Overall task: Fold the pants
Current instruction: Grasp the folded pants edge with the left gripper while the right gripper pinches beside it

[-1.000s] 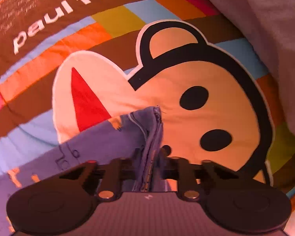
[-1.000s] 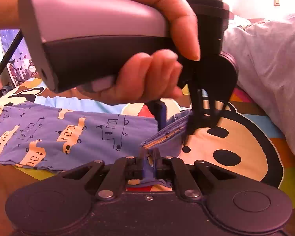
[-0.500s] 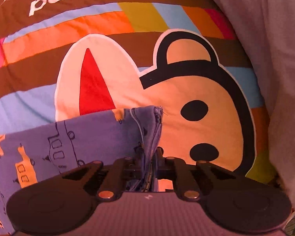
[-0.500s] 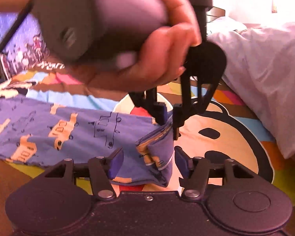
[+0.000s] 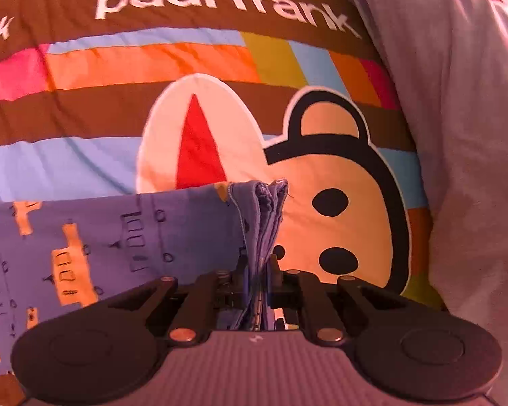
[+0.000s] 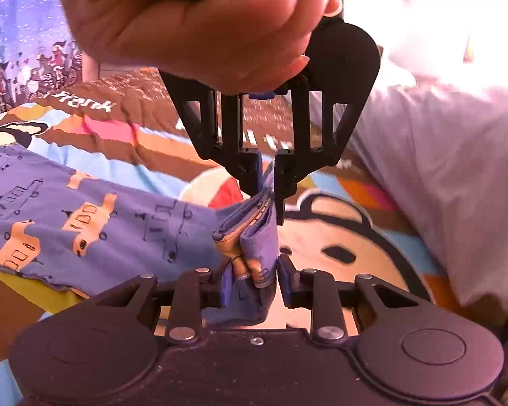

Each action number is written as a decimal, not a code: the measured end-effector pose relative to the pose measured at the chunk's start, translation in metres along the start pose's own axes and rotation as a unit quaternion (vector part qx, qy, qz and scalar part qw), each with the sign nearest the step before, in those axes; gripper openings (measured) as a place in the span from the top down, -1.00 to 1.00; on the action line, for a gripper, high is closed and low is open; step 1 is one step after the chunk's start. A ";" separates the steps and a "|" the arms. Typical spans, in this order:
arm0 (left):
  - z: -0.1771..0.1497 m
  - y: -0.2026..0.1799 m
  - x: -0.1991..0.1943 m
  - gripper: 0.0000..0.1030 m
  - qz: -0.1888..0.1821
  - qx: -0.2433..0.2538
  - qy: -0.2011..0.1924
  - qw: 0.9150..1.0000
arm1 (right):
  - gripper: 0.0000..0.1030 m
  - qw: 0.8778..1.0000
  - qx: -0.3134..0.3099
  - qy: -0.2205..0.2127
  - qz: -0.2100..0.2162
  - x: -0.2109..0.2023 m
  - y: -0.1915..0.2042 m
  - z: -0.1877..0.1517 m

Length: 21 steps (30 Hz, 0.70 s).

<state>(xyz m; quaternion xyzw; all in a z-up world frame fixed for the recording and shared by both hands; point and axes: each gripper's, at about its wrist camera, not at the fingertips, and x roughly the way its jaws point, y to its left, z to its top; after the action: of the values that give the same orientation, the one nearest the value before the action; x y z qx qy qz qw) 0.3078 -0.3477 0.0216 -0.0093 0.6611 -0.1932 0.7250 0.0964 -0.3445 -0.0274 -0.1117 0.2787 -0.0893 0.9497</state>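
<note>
Lying on a bright striped blanket [image 5: 152,64] with a big cartoon monkey face [image 5: 338,209], the blue pants [image 6: 84,216] with little orange cars spread out to the left side of both views. Their bunched-up end sits right at the tongs. One gripper comes down on that end from above, and the other reaches in from the near side, just under it.

A person's hand [image 6: 199,23] holds the upper tool, and it is cut off at the top of the right wrist view. Most of that tool's handle is hidden behind the hand. The far left part of the pants runs out of the views, so their whole shape cannot be seen. A pale sheet [image 6: 450,182] covers the right side.

The left gripper [image 6: 267,189] is pinched tight on the folded edge of the pants, lifting it up a little, with cloth squeezed between its tips. The right gripper [image 6: 254,280] has its jaws closing, with a thick fold of the pants between them. Its blue pads [image 6: 226,286] are very near the cloth, but a small gap shows on the right side.
</note>
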 end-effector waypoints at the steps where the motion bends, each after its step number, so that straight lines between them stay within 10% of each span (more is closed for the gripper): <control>1: -0.002 0.004 -0.006 0.81 -0.003 -0.001 -0.004 1.000 | 0.45 1.000 -0.006 -0.011 0.000 -0.004 0.002 0.001; 4: -0.010 0.021 -0.024 0.81 -0.013 -0.006 -0.020 1.000 | 0.76 0.999 -0.025 -0.043 0.003 -0.016 0.012 0.006; 11: -0.039 0.090 -0.074 0.81 -0.032 -0.026 -0.066 0.997 | 0.77 0.992 -0.062 -0.096 0.059 -0.045 0.052 0.031; 21: -0.089 0.232 -0.057 0.80 -0.068 -0.031 -0.101 0.992 | 0.78 0.970 -0.135 -0.063 0.193 -0.052 0.134 0.029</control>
<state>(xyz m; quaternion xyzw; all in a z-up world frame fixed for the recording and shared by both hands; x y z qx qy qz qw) 0.2816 -0.0948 0.0025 -0.0958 0.5878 -0.2197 0.7727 0.0839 -0.1995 -0.0120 -0.1884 0.2444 0.1409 0.9407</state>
